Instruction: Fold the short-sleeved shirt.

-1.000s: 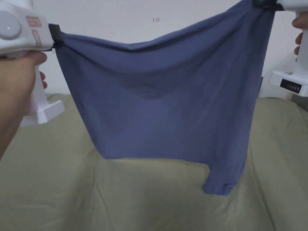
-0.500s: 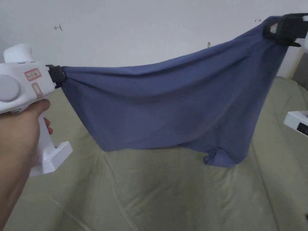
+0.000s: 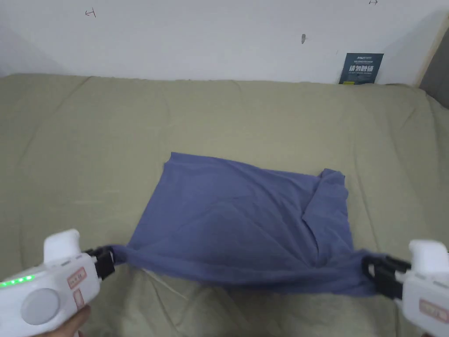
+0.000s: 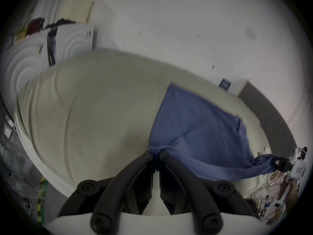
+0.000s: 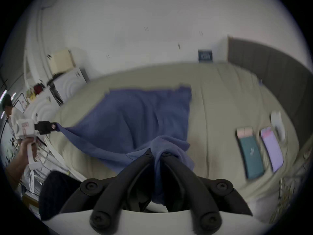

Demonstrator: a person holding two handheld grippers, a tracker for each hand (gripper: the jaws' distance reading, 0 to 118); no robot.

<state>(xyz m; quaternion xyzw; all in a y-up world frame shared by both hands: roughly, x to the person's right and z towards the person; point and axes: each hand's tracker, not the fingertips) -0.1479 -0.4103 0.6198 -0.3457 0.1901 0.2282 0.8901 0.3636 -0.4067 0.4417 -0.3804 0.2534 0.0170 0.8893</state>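
Surface: an olive-green cover (image 3: 87, 145) is spreading over a wide padded surface, creased in long soft folds
Room: a white wall (image 3: 197, 39) is rising behind it, a small dark sign (image 3: 361, 68) is leaning at its foot on the right; white panels with ring patterns (image 4: 74, 42) are standing off to the left, and two phones (image 5: 250, 154) are lying side by side on the cover well to the right of the cloth
Shirt: the blue short-sleeved shirt (image 3: 232, 224) is lying mostly flat at the middle of the cover, its long axis running left to right; the far edge is resting on the cover, a sleeve is folding over at the far right corner, the near edge is hanging stretched between the two grippers
Left gripper: the left gripper (image 4: 156, 155) is pinching the near left corner, jaws pressed together on the cloth
Right gripper: the right gripper (image 5: 156, 154) is pinching the near right corner, bunched fabric running down between its jaws
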